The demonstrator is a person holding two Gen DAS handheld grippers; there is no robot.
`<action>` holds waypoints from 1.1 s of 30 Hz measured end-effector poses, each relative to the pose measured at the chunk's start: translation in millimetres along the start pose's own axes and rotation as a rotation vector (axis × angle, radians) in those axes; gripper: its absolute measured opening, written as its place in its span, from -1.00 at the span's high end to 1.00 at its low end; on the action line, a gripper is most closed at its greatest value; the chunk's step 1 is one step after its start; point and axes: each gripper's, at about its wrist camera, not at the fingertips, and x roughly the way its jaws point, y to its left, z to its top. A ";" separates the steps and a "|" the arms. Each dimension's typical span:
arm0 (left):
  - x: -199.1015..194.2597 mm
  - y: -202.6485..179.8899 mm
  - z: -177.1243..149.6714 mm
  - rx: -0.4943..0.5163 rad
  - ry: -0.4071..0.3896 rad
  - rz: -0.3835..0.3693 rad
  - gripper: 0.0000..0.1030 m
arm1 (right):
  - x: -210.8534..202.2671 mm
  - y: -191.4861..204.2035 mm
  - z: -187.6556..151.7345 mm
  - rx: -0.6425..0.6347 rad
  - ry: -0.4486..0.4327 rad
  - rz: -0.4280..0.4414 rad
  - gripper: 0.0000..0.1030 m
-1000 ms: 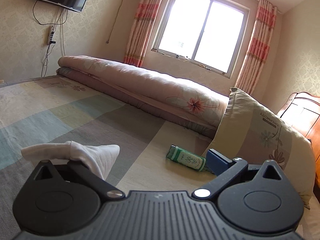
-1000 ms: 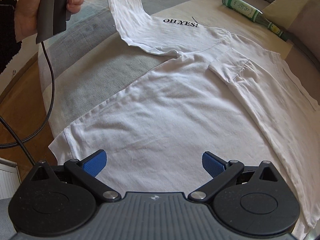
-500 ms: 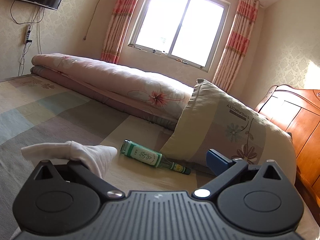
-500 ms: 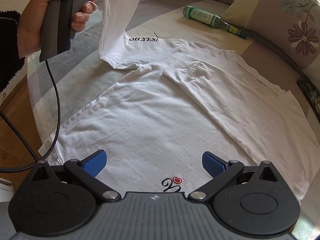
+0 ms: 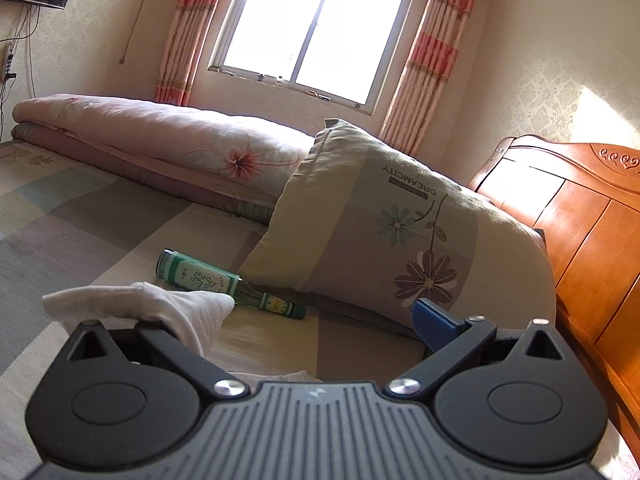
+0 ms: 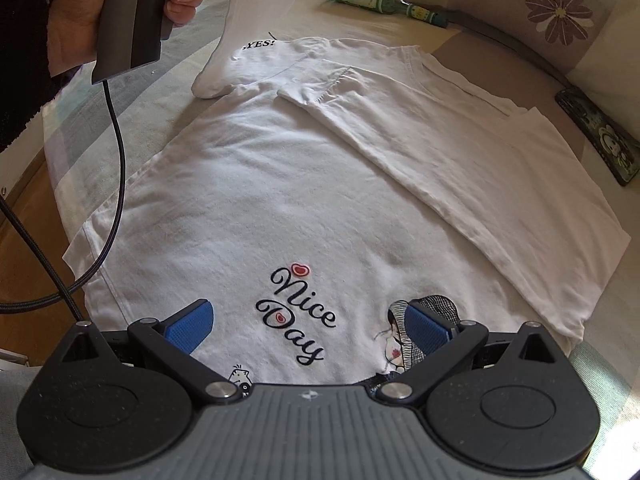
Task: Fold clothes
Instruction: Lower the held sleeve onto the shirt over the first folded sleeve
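Note:
A white T-shirt printed "Nice Day" lies spread on the bed, its right side folded over the middle. My left gripper has its jaws wide apart, with the shirt's left sleeve draped over its left finger and lifted off the bed. In the right wrist view the sleeve hangs from that hand-held gripper at the top left. My right gripper is open and empty, just above the shirt's printed chest.
A green glass bottle lies on the bed beside a flowered pillow. A rolled pink quilt lies along the far side. A wooden headboard stands at the right. A phone lies right of the shirt. A cable hangs at the left.
My left gripper has carried the lifted sleeve rightward over the shirt, turning toward the pillow and headboard. My right gripper has drawn back down the shirt, bringing the "Nice Day" print into view.

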 end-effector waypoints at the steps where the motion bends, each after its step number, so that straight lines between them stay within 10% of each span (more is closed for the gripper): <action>1: 2.6 -4.3 -2.1 -0.002 0.006 -0.010 -0.98 | -0.9 -2.7 -2.0 0.003 0.002 -0.004 -1.00; 33: 48.8 -108.8 -55.6 0.139 0.208 -0.281 -0.98 | -5.9 -31.1 -26.2 0.107 0.024 -0.021 -1.00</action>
